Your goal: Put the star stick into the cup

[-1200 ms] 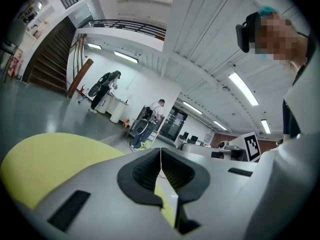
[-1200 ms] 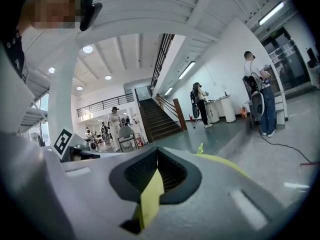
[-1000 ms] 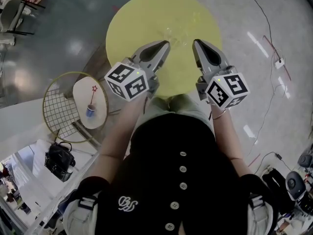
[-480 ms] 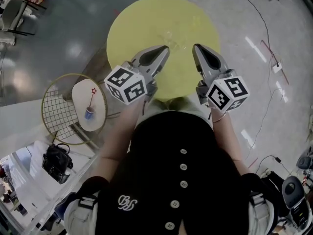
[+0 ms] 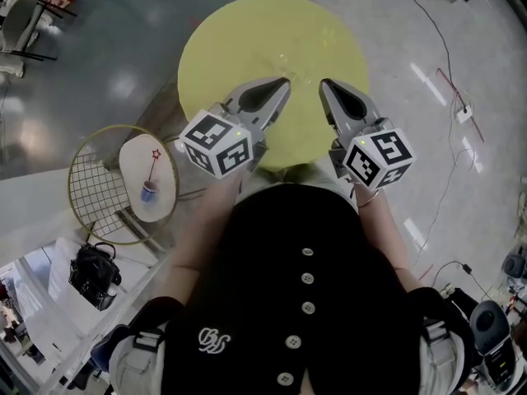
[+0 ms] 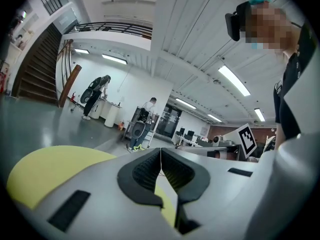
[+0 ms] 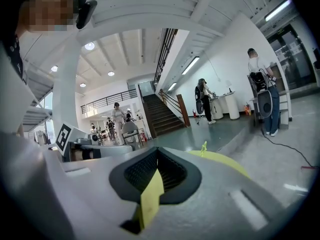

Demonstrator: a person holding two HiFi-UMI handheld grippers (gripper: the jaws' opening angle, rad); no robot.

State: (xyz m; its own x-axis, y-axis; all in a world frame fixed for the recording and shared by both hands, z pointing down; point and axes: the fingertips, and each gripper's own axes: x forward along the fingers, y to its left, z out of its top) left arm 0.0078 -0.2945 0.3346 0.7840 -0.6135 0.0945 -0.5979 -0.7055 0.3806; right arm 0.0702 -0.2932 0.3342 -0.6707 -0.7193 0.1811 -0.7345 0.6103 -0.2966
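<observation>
A red star stick (image 5: 153, 161) stands in a small blue cup (image 5: 148, 191) on a white side table (image 5: 136, 159) at the left of the head view, well away from both grippers. My left gripper (image 5: 285, 81) (image 6: 160, 150) and right gripper (image 5: 322, 84) (image 7: 157, 149) are held side by side over the near edge of the round yellow table (image 5: 239, 31). Both are shut, with nothing between the jaws. In the right gripper view a small green star-shaped piece (image 7: 203, 147) stands on the yellow table (image 7: 227, 163); a faint clear object (image 5: 286, 56) shows there in the head view.
A round wire-mesh frame (image 5: 95, 192) surrounds the side table. A black bag (image 5: 92, 271) lies on the floor at lower left. Cables (image 5: 449, 64) run across the floor at right. Several people (image 6: 142, 121) stand in the far room.
Both grippers stay shut and nearly still above the table's near edge. Only the head view has shifted slightly.
</observation>
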